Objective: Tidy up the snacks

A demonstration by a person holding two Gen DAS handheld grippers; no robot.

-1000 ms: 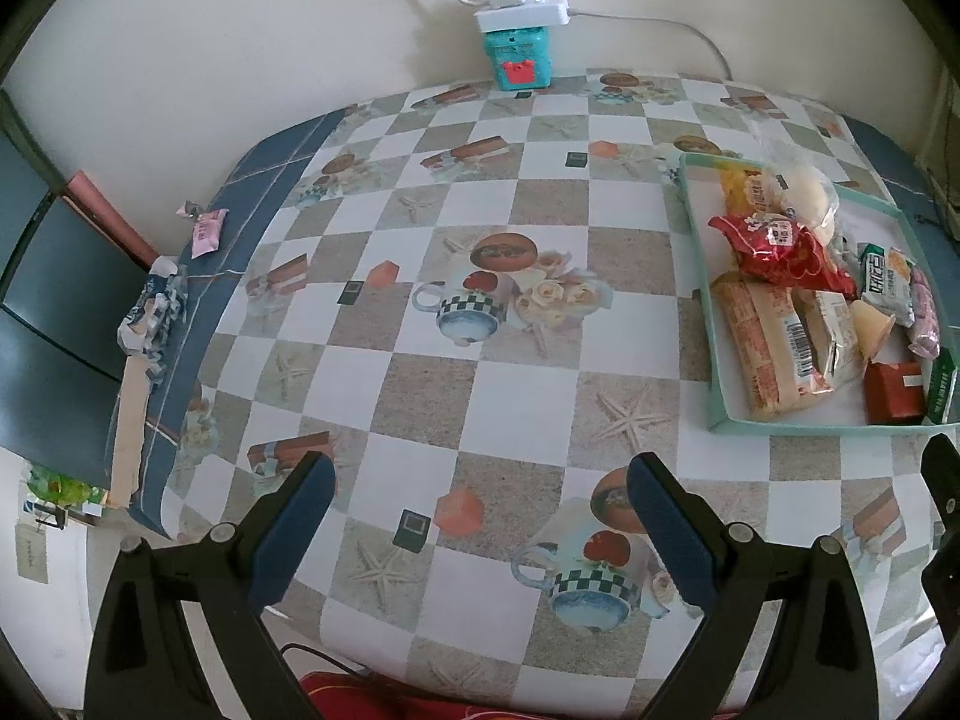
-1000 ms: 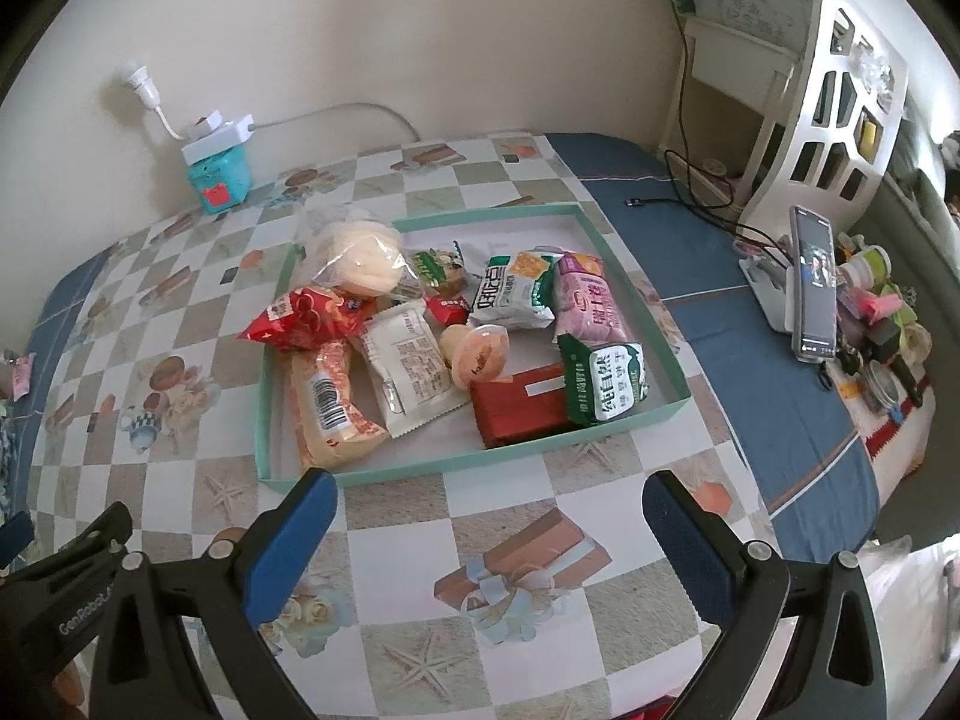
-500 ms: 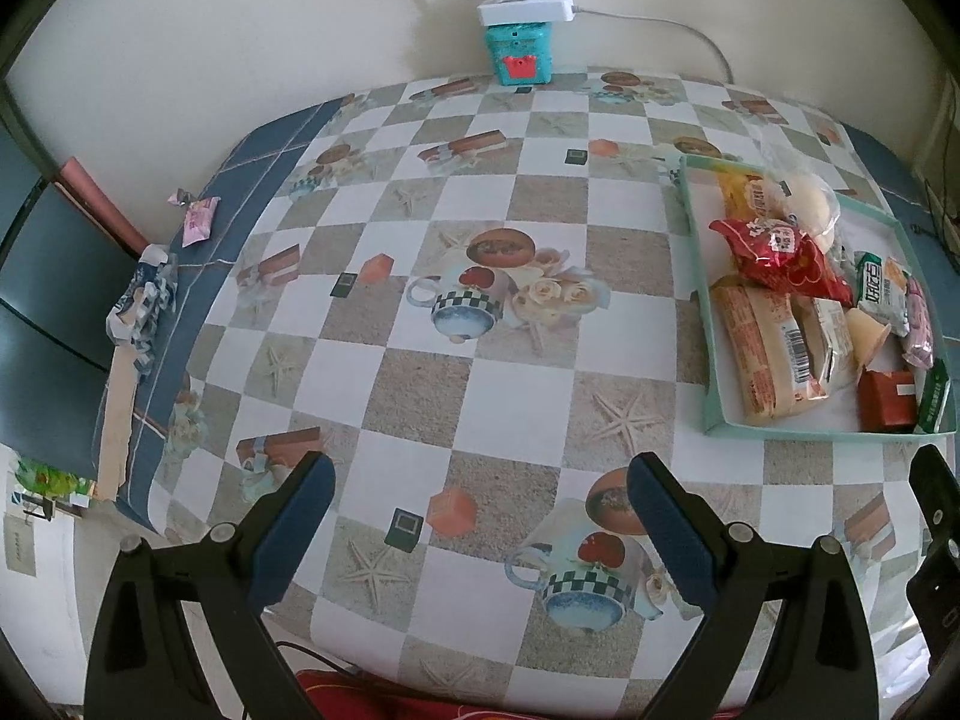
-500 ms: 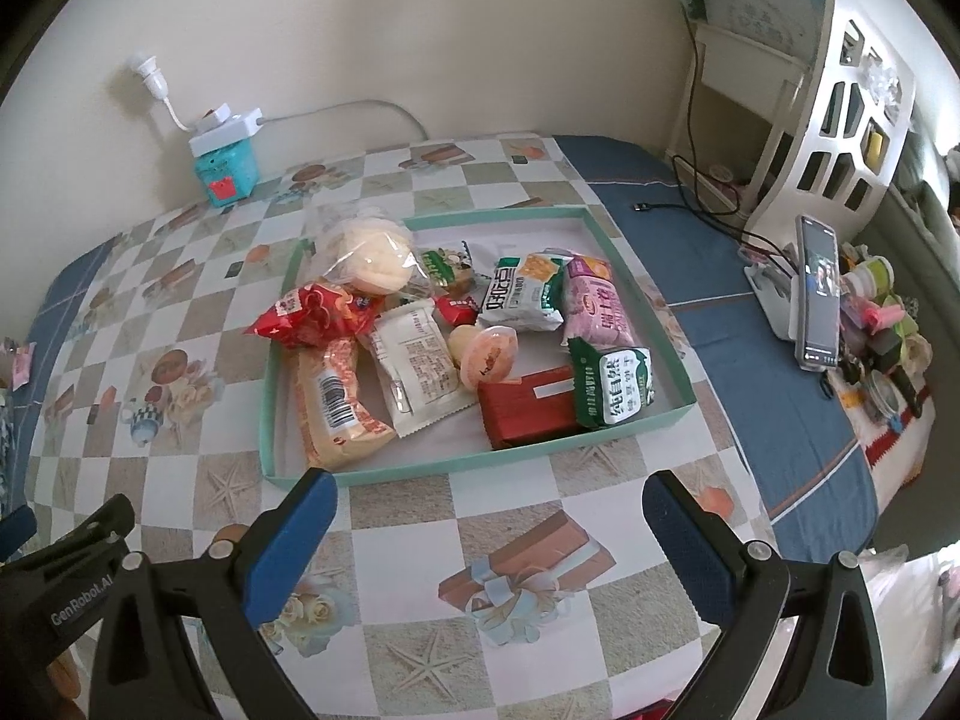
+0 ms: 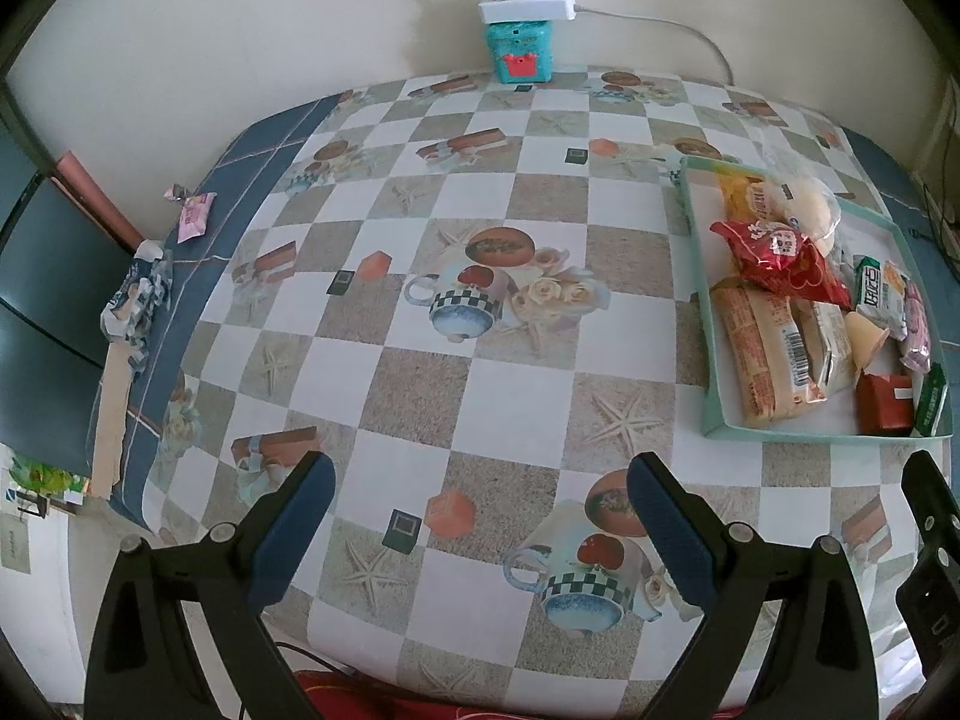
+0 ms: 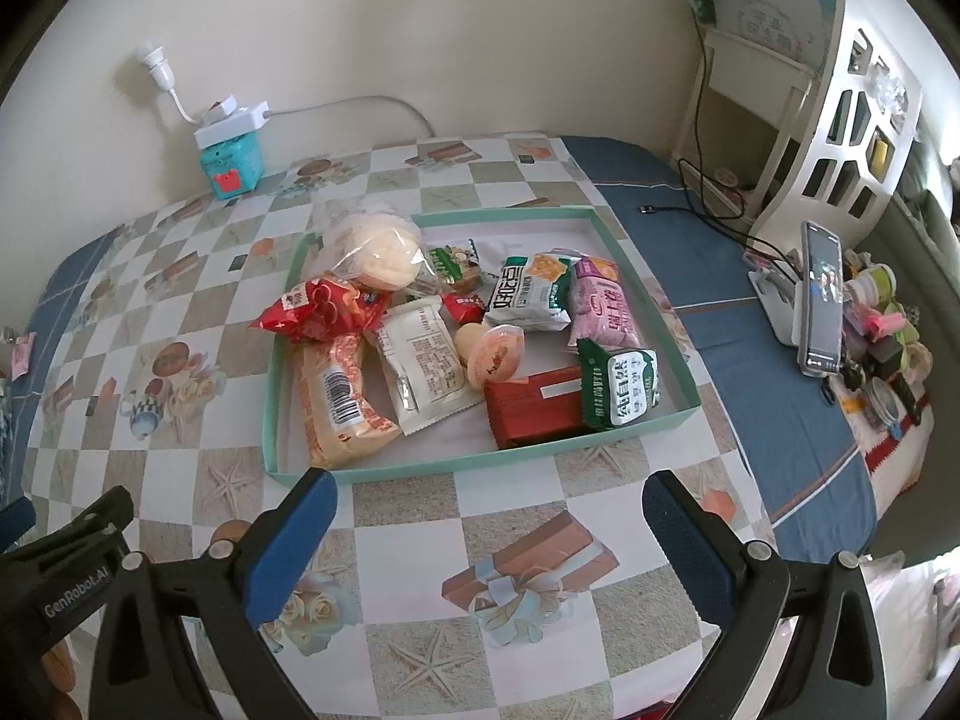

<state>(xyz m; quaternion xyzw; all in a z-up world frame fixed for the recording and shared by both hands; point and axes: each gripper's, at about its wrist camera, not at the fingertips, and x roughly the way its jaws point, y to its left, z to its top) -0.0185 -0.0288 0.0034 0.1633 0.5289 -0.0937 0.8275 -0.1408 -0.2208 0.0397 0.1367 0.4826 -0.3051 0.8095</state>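
A teal tray point(image 6: 480, 461) full of snack packets sits on the patterned tablecloth; it also shows at the right in the left wrist view point(image 5: 708, 360). In it lie a red packet point(image 6: 318, 312), a long orange bar point(image 6: 339, 402), a white sachet point(image 6: 426, 369), a jelly cup point(image 6: 495, 354), a red box point(image 6: 534, 411), a green-and-white pack point(image 6: 624, 390), a pink pack point(image 6: 603, 306) and a bagged bun point(image 6: 378, 252). My right gripper point(image 6: 483, 495) is open and empty just before the tray's near edge. My left gripper point(image 5: 480, 480) is open and empty over the cloth, left of the tray.
A teal box with a power strip point(image 6: 231, 147) stands by the back wall. A pink wrapper point(image 5: 195, 216) lies at the table's left edge. A phone on a stand point(image 6: 819, 300), small jars and a white shelf point(image 6: 840, 120) crowd the right side.
Both grippers have drawn back slightly, so the tray and table look a little farther away. Both stay open and nothing on the table has moved.
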